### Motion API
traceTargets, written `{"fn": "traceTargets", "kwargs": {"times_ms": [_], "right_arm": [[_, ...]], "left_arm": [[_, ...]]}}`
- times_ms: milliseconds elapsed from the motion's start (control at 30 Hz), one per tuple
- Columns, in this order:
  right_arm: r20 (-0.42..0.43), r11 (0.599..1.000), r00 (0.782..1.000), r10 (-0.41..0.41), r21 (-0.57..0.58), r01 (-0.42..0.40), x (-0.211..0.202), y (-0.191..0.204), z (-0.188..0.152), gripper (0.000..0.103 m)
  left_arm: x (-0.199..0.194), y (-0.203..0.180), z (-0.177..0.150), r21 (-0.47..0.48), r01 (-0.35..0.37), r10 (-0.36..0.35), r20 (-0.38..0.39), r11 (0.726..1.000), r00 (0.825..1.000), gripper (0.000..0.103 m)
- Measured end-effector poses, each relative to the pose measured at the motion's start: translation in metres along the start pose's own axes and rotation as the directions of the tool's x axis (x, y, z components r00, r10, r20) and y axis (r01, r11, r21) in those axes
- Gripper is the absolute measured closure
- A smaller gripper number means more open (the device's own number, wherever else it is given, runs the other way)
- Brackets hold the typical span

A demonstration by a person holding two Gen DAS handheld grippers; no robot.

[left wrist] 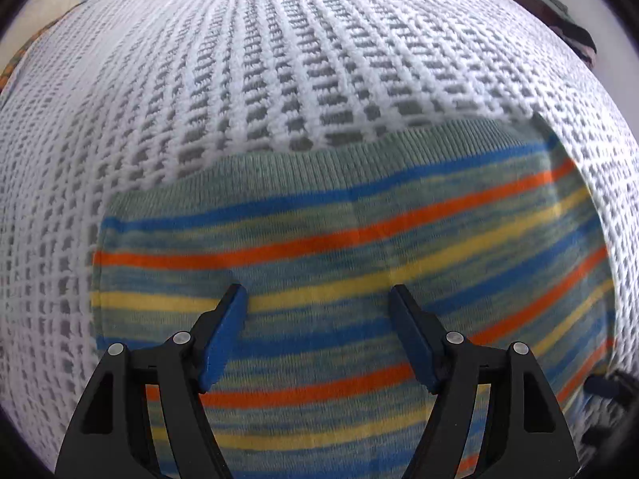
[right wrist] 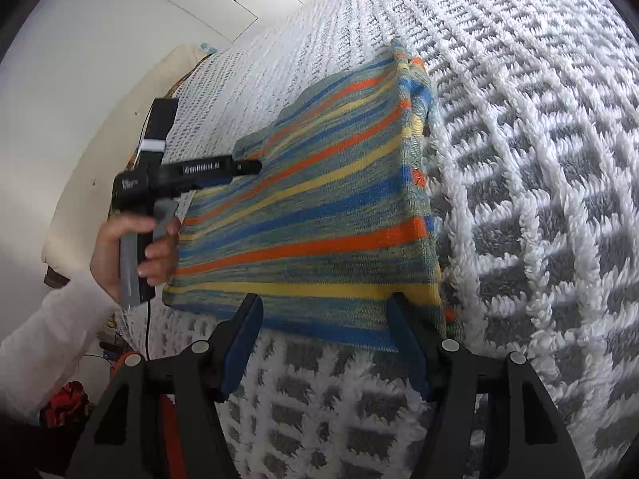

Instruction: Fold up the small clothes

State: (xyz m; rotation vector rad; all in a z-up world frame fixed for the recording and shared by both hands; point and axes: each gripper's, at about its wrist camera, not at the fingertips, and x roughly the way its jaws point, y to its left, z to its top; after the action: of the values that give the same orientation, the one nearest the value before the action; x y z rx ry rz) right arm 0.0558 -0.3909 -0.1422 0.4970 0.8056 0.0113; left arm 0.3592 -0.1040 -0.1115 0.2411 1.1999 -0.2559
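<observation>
- Striped knit garment (right wrist: 319, 207) lies folded flat on white-grey textured blanket (right wrist: 539, 159).
- Left gripper (left wrist: 317, 299) hovers over garment, jaws spread, nothing between them.
- Its housing reads "GenRobot.AI".
- Right gripper (right wrist: 325, 311) at garment's near edge, jaws spread, not pinching.

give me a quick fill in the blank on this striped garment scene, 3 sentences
1. The striped garment lies on a white and ____ knitted blanket.
2. The jaws of the left gripper stand ____, with nothing clamped between them.
3. Its thin bright stripes are blue, yellow and ____.

Missing words: grey; open; orange
</observation>
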Motion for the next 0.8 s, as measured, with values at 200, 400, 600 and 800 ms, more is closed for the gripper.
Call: {"fn": "traceTargets", "kwargs": {"times_ms": [200,400,600,800], "right_arm": [[0.006,1.000,1.000,0.005,0.007,-0.005,-0.006,-0.008,0.000,0.039],[0.010,1.000,1.000,-0.007,-0.007,0.007,-0.008,-0.006,-0.004,0.039],[0.004,1.000,1.000,-0.015,-0.003,0.015,-0.007,-0.001,-0.007,0.039],[0.093,0.994,0.993,0.078,0.063,-0.084,-0.047,-0.002,0.022,0.037]], "left_arm": [[-0.029,-0.016,-0.066,0.065,-0.005,0.002,0.034,0.998,0.999,0.024],[-0.049,-0.027,-0.122,0.037,0.020,-0.021,0.041,0.999,0.999,0.023],[-0.066,-0.042,-0.150,0.029,0.027,-0.028,0.051,0.999,0.998,0.022],[-0.101,-0.036,-0.170,0.007,0.147,-0.147,0.040,0.989,0.988,0.022]]}}
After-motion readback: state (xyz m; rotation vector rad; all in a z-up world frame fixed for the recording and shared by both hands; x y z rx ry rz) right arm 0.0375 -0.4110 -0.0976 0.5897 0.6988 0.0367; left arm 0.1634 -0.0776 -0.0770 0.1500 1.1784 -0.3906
